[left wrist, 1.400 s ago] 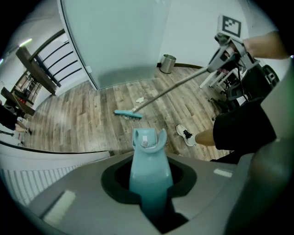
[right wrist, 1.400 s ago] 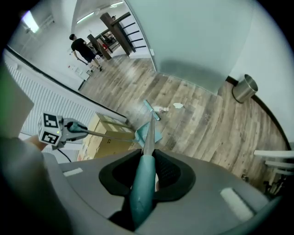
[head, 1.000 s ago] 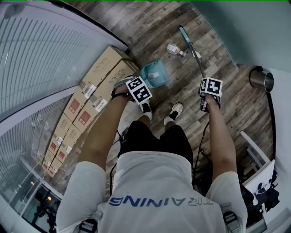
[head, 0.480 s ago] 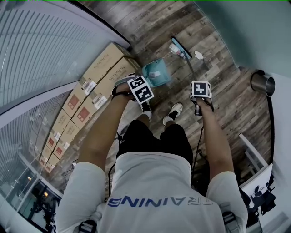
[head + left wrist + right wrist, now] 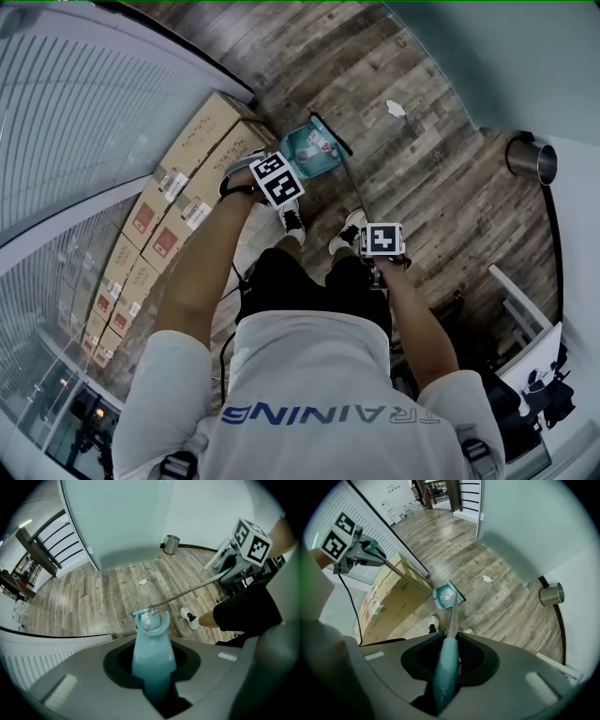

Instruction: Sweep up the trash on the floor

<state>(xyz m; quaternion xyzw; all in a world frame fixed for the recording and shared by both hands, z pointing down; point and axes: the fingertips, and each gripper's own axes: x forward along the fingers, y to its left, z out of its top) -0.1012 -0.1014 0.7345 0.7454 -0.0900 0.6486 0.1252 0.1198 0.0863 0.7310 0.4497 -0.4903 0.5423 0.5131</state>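
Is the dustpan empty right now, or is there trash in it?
Not empty: a white-and-red piece of trash lies inside the teal dustpan. A white scrap lies on the floor outside it.

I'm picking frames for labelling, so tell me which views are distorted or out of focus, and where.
Head view: heavy fisheye, the cardboard boxes bow, focus sharp. Left gripper view: black corners, the dustpan handle soft near the lens, floor crisp. Right gripper view: same black corners, the broom handle soft near the lens.
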